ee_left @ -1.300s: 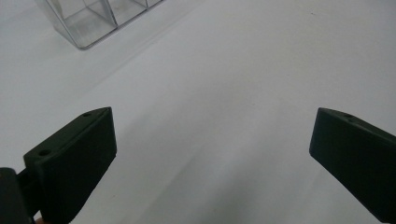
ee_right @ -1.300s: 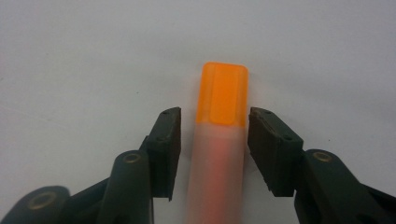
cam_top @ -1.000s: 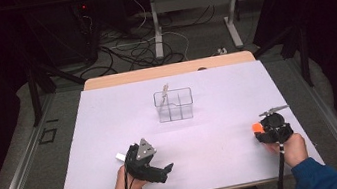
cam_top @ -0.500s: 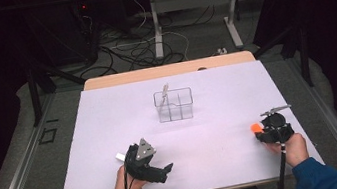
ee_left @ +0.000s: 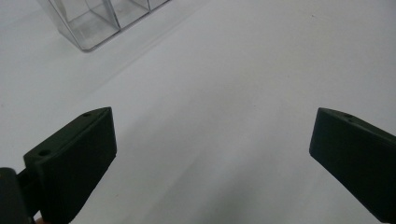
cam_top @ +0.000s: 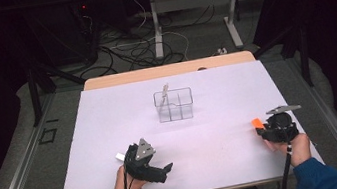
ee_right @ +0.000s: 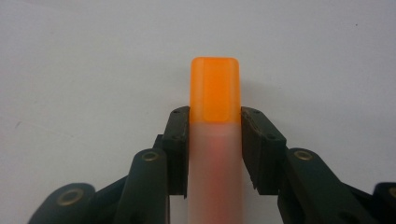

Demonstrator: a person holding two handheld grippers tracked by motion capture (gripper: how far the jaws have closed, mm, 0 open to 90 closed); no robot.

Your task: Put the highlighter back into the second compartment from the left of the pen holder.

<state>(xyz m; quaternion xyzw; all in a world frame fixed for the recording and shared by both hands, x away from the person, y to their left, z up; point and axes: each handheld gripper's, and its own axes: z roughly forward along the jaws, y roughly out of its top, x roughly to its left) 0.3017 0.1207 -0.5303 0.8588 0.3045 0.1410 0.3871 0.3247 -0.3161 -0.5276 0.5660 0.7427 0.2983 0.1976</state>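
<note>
We see the right gripper [ee_right: 215,126] clamped on an orange-capped marker [ee_right: 215,93]; the left gripper [ee_left: 212,154] gapes wide (clear divided box [cam_top: 173,105] ahead, nothing between).

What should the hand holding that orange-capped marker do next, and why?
Probably lift the marker and carry it toward the clear organizer. The right gripper has just closed its jaws on the marker's sides, so the grip looks ready, while the organizer stands apart at mid-table. The left gripper waits open.

clear organiser [cam_top: 174,105] on white table [cam_top: 224,142]
</note>
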